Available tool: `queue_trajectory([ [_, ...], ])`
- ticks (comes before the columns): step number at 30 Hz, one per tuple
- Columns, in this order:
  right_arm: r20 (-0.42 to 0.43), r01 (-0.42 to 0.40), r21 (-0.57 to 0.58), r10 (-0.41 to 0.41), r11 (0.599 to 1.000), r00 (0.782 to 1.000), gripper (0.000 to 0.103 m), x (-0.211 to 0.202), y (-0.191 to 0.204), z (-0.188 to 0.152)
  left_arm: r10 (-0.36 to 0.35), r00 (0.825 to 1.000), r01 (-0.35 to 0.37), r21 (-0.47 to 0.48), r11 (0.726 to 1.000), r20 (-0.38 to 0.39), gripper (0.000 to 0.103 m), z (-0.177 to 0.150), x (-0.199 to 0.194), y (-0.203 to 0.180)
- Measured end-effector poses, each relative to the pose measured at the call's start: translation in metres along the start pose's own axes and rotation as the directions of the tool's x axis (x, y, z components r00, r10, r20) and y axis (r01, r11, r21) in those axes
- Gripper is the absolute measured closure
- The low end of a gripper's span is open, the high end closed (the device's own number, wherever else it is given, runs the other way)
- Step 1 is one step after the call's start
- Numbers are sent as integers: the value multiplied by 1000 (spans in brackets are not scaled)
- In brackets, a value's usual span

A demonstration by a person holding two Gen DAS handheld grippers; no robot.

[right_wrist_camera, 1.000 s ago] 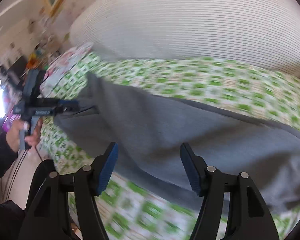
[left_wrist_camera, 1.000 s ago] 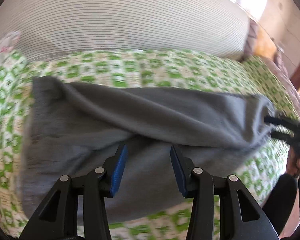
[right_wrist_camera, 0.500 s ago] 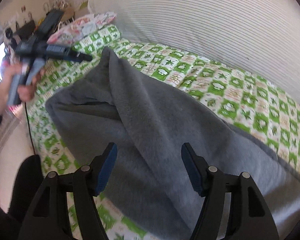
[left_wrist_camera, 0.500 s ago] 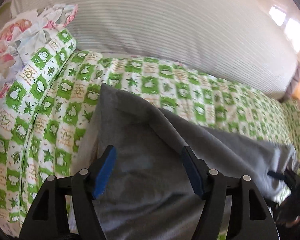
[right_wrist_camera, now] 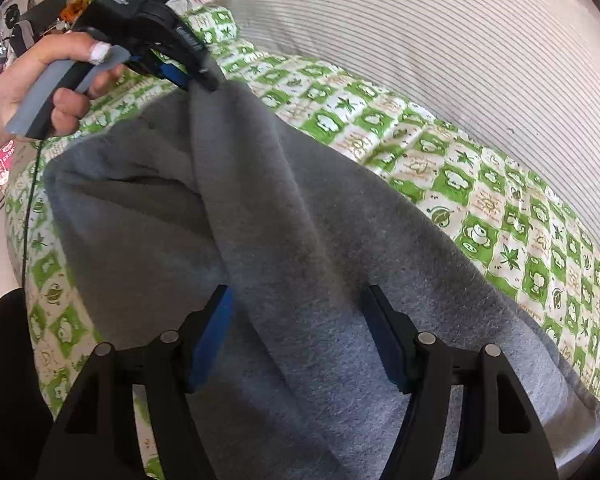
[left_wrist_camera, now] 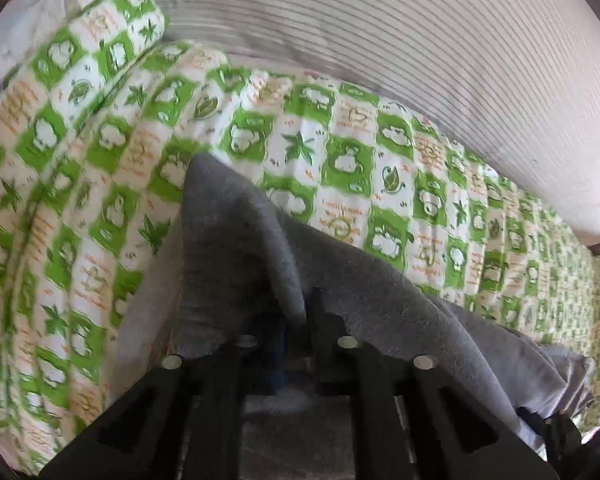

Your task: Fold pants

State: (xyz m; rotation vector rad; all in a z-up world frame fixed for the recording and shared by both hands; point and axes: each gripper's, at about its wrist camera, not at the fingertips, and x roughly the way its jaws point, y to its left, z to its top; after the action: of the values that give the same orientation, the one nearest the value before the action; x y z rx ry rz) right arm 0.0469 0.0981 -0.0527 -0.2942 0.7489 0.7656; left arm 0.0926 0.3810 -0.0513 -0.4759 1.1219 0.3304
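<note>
Grey fleece pants [left_wrist_camera: 236, 248] lie on a green and white patterned bed cover [left_wrist_camera: 340, 160]. My left gripper [left_wrist_camera: 300, 320] is shut on a raised fold of the pants and lifts it into a peak. In the right wrist view the left gripper [right_wrist_camera: 198, 80] pinches that fold at the upper left, held by a hand. The pants [right_wrist_camera: 300, 240] spread wide under my right gripper [right_wrist_camera: 298, 320], which is open just above the cloth with fabric between its fingers.
A white striped cushion [left_wrist_camera: 420, 40] runs along the back of the bed cover [right_wrist_camera: 480, 184]. A floral pillow [left_wrist_camera: 4, 20] lies at the far left. A cable [right_wrist_camera: 28, 208] hangs from the left gripper over the bed's edge.
My left gripper has closed on a fold of the pants and lifted it. My right gripper has stayed open and moved closer over the cloth.
</note>
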Motion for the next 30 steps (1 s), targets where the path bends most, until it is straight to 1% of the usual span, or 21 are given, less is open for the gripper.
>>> queue_trajectory([
  [1, -6, -2, 6, 2, 1000, 1000, 65, 0, -2, -1, -2, 1000, 1, 8, 1000, 18, 97, -5, -3, 0],
  [2, -19, -22, 27, 23, 999, 1000, 88, 0, -5, -1, -10, 999, 9, 15, 1000, 32, 98, -10, -8, 2],
  [3, -17, -38, 45, 39, 998, 999, 98, -2, -9, -1, -22, 999, 22, 16, 1000, 41, 99, -14, -13, 4],
  [6, 18, -102, 96, 101, 990, 995, 99, -17, -18, -2, -66, 994, 65, 14, 998, 87, 100, -25, -38, 9],
  [11, 67, -156, 84, 151, 984, 986, 100, -51, -15, -4, -146, 977, 146, 11, 989, 158, 100, -54, -90, 20],
  [14, 92, -185, 88, 177, 979, 980, 100, -71, -16, -7, -183, 967, 184, 7, 983, 179, 99, -70, -110, 25],
  [15, 99, -204, 90, 195, 975, 976, 100, -77, -16, -8, -199, 962, 201, 7, 980, 185, 99, -81, -119, 29],
  [18, 97, -237, 84, 229, 968, 969, 100, -90, -17, -15, -227, 956, 231, 1, 973, 186, 99, -104, -128, 33],
  [20, 83, -244, 73, 237, 967, 968, 100, -94, -14, -21, -234, 956, 239, -8, 971, 175, 99, -120, -123, 33],
  [23, 44, -242, 50, 240, 969, 970, 100, -93, -5, -32, -227, 962, 233, -23, 972, 153, 99, -144, -115, 40],
  [24, 26, -244, 42, 243, 969, 970, 100, -90, -1, -36, -228, 964, 235, -33, 972, 135, 99, -151, -107, 43],
  [28, -31, -233, 42, 234, 972, 972, 100, -73, 4, -48, -226, 970, 232, -66, 970, 85, 99, -168, -83, 53],
  [30, -59, -227, 59, 231, 972, 971, 100, -61, 3, -53, -231, 971, 236, -88, 968, 67, 98, -174, -72, 59],
])
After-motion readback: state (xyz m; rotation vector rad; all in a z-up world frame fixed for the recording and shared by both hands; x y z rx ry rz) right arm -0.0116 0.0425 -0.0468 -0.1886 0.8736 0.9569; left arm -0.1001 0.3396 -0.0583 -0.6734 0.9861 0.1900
